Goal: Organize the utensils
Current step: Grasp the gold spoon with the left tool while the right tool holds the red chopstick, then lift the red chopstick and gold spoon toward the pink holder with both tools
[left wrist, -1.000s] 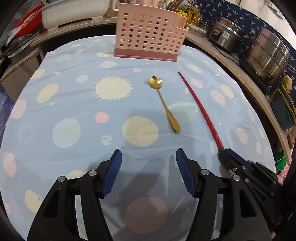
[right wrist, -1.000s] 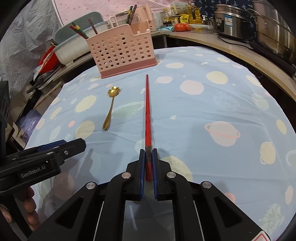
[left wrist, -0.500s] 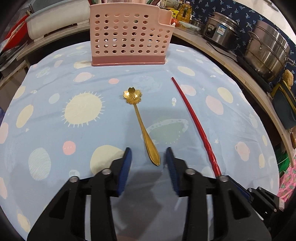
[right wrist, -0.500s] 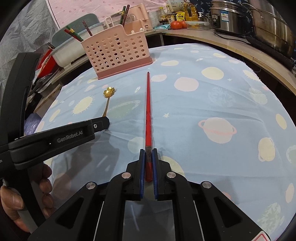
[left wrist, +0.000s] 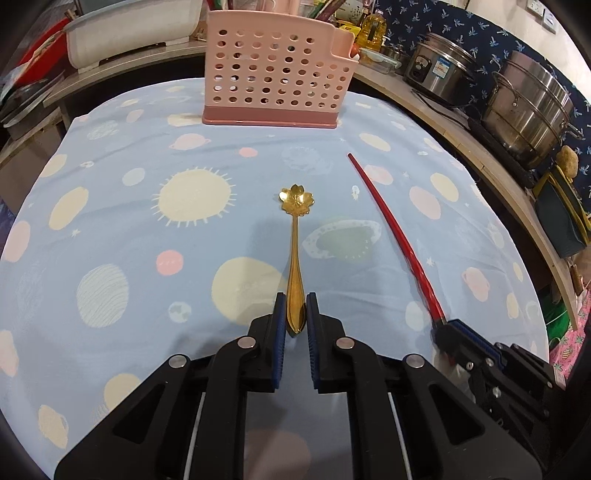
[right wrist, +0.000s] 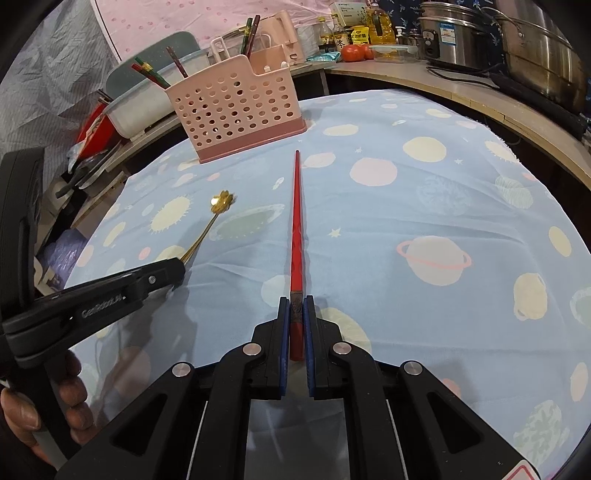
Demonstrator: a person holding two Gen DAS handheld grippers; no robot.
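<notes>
Glossy gold metal spoon [left wrist: 295,258]; matt cloth [left wrist: 110,206]; pink plastic caddy [left wrist: 273,70].

home kitchen: steel pots [left wrist: 528,107], oil bottle [left wrist: 373,31].

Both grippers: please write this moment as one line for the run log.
left gripper: shut on spoon | right gripper: shut on chopstick | both lying on tablecloth | basket: ahead

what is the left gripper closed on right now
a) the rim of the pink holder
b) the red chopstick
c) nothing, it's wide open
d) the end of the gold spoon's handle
d: in the left wrist view the left gripper has its blue pads pressed on either side of the gold spoon at the tip of its handle.
</notes>
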